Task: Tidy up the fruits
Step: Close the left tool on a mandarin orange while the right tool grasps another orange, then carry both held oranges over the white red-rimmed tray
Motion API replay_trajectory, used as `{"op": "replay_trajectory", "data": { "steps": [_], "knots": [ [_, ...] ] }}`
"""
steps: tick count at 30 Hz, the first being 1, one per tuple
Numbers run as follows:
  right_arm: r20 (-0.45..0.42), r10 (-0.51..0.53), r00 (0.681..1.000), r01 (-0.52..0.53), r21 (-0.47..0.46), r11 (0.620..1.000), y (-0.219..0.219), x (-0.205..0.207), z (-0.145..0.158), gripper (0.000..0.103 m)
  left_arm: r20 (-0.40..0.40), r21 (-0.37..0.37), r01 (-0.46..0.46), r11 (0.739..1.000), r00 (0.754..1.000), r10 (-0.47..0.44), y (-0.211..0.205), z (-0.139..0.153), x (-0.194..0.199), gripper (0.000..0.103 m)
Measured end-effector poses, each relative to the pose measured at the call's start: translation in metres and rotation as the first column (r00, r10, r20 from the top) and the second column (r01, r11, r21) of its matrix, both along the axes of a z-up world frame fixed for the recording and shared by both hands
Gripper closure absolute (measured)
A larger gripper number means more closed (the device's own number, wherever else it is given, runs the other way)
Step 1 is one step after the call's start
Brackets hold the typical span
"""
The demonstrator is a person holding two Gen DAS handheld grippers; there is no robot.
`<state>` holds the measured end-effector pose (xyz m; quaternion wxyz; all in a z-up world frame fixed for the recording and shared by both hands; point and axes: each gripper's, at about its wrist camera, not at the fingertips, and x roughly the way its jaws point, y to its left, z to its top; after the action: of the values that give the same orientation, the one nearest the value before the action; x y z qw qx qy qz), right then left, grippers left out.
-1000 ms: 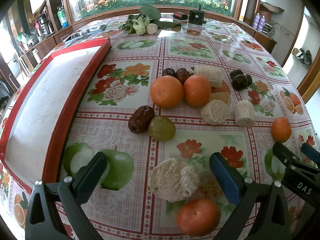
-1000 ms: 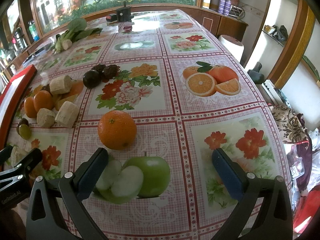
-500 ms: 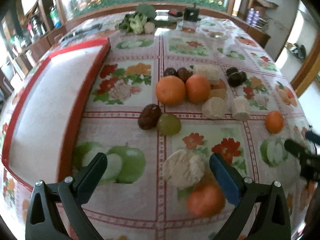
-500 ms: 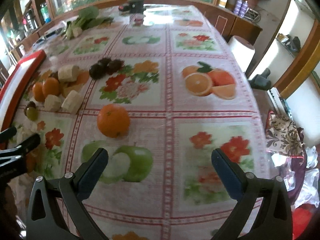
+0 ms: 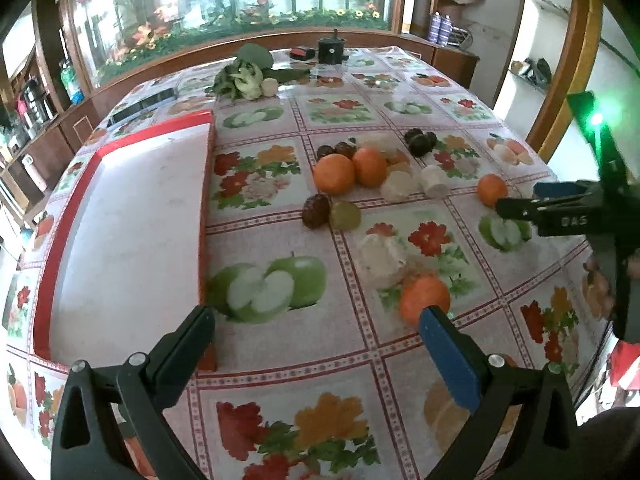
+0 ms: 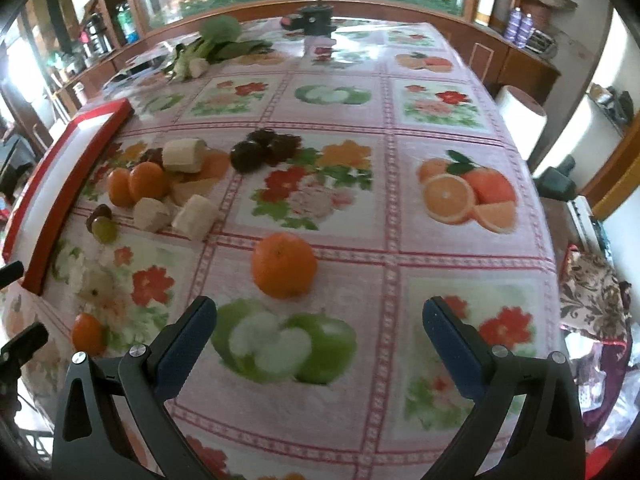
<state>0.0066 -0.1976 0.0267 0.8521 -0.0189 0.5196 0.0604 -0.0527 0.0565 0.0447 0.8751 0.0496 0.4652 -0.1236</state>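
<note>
We record the left gripper (image 5: 316, 326) at the bottom of its view, fingers spread wide and holding nothing. The right gripper (image 6: 320, 318) likewise stands agape and empty. A lone orange (image 6: 284, 265) sits just above the right gripper, centre frame. The remaining fruit cluster (image 5: 360, 172) lies at centre of the left view on the floral tablecloth (image 5: 280, 360); another orange (image 5: 425, 298) rests just beside the blue finger. The red-rimmed tray (image 5: 120, 216) occupies the left side.
</note>
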Motion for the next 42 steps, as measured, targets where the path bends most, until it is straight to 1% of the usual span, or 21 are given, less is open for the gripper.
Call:
{"op": "replay_trajectory", "data": {
  "steps": [3, 5, 6, 7, 8, 10, 14, 16, 19, 22, 23, 25, 26, 27, 30, 31, 33, 34, 35, 38, 42],
  "knots": [
    [-0.027, 0.015, 1.0, -0.015, 0.012, 1.0, 0.005, 0.006, -0.006, 0.006, -0.026, -0.052, -0.012, 0.999, 1.0, 0.01, 0.001, -0.001, 0.001, 0.0],
    [-0.041, 0.032, 0.999, -0.031, 0.025, 0.999, 0.008, 0.007, -0.009, 0.015, -0.042, -0.076, 0.004, 0.997, 0.999, -0.008, -0.006, -0.002, -0.001, 0.0],
    [-0.042, 0.038, 0.998, -0.037, 0.026, 0.999, 0.009, 0.007, -0.01, 0.016, -0.05, -0.09, 0.02, 0.996, 0.998, -0.025, -0.011, -0.003, -0.003, 0.0],
    [-0.037, 0.045, 0.998, -0.045, 0.016, 0.999, 0.011, 0.007, -0.01, 0.019, -0.058, -0.1, 0.036, 0.994, 0.997, -0.042, -0.017, -0.004, -0.004, 0.0],
    [-0.034, 0.052, 0.998, -0.052, 0.006, 0.999, 0.012, 0.007, -0.01, 0.025, -0.069, -0.104, 0.043, 0.994, 0.996, -0.05, -0.023, -0.007, -0.005, 0.0],
    [-0.032, 0.07, 0.997, -0.07, -0.011, 0.997, 0.015, 0.008, -0.011, 0.028, -0.098, -0.129, 0.046, 0.991, 0.993, -0.059, -0.032, -0.012, -0.006, 0.001],
    [-0.032, 0.081, 0.996, -0.081, -0.012, 0.997, 0.016, 0.007, -0.011, 0.028, -0.178, -0.197, 0.02, 0.98, 0.983, -0.056, -0.048, -0.023, 0.0, 0.015],
    [-0.031, 0.086, 0.996, -0.087, -0.015, 0.996, 0.017, 0.007, -0.011, 0.028, -0.207, -0.21, -0.007, 0.978, 0.978, -0.037, -0.053, -0.028, 0.004, 0.019],
    [-0.029, 0.093, 0.995, -0.093, -0.01, 0.996, 0.017, 0.006, -0.011, 0.028, -0.194, -0.198, -0.046, 0.979, 0.981, 0.007, -0.057, -0.028, 0.006, 0.024],
    [-0.025, 0.103, 0.994, -0.103, -0.007, 0.995, 0.016, 0.005, -0.011, 0.028, -0.186, -0.189, -0.096, 0.977, 0.981, 0.061, -0.056, -0.029, 0.009, 0.032],
    [-0.023, 0.108, 0.994, -0.108, -0.009, 0.994, 0.017, 0.005, -0.011, 0.028, -0.183, -0.189, -0.11, 0.976, 0.98, 0.075, -0.055, -0.03, 0.01, 0.036],
    [-0.018, 0.116, 0.993, -0.116, -0.01, 0.993, 0.017, 0.004, -0.012, 0.028, -0.17, -0.18, -0.127, 0.975, 0.981, 0.097, -0.055, -0.03, 0.01, 0.049],
    [-0.016, 0.118, 0.993, -0.118, -0.01, 0.993, 0.017, 0.004, -0.012, 0.028, -0.165, -0.177, -0.13, 0.976, 0.981, 0.1, -0.055, -0.03, 0.009, 0.06],
    [-0.012, 0.121, 0.993, -0.121, -0.01, 0.993, 0.017, 0.004, -0.012, 0.028, -0.165, -0.18, -0.131, 0.975, 0.981, 0.101, -0.055, -0.03, 0.01, 0.066],
    [-0.002, 0.135, 0.991, -0.135, -0.016, 0.991, 0.018, 0.004, -0.011, 0.03, -0.172, -0.208, -0.162, 0.965, 0.977, 0.127, -0.052, -0.031, 0.01, 0.067],
    [0.004, 0.14, 0.99, -0.14, -0.023, 0.99, 0.018, 0.004, -0.011, 0.039, -0.17, -0.212, -0.166, 0.963, 0.977, 0.131, -0.051, -0.031, 0.009, 0.067],
    [0.013, 0.157, 0.987, -0.157, -0.033, 0.987, 0.019, 0.003, -0.01, 0.048, -0.17, -0.212, -0.163, 0.964, 0.977, 0.128, -0.053, -0.031, 0.009, 0.068],
    [0.018, 0.162, 0.987, -0.162, -0.03, 0.986, 0.018, 0.003, -0.01, 0.056, -0.173, -0.215, -0.163, 0.963, 0.977, 0.127, -0.054, -0.031, 0.009, 0.068],
    [0.021, 0.164, 0.986, -0.163, -0.031, 0.986, 0.017, 0.004, -0.009, 0.062, -0.175, -0.218, -0.162, 0.962, 0.977, 0.124, -0.055, -0.031, 0.008, 0.068],
    [0.023, 0.159, 0.987, -0.159, -0.004, 0.987, 0.011, 0.005, -0.008, 0.068, -0.174, -0.219, -0.144, 0.965, 0.979, 0.107, -0.06, -0.03, 0.005, 0.068],
    [0.016, 0.167, 0.986, -0.167, 0.018, 0.986, 0.007, 0.001, -0.007, 0.068, -0.175, -0.227, -0.109, 0.968, 0.982, 0.069, -0.067, -0.029, 0.001, 0.068]
  ]
}}
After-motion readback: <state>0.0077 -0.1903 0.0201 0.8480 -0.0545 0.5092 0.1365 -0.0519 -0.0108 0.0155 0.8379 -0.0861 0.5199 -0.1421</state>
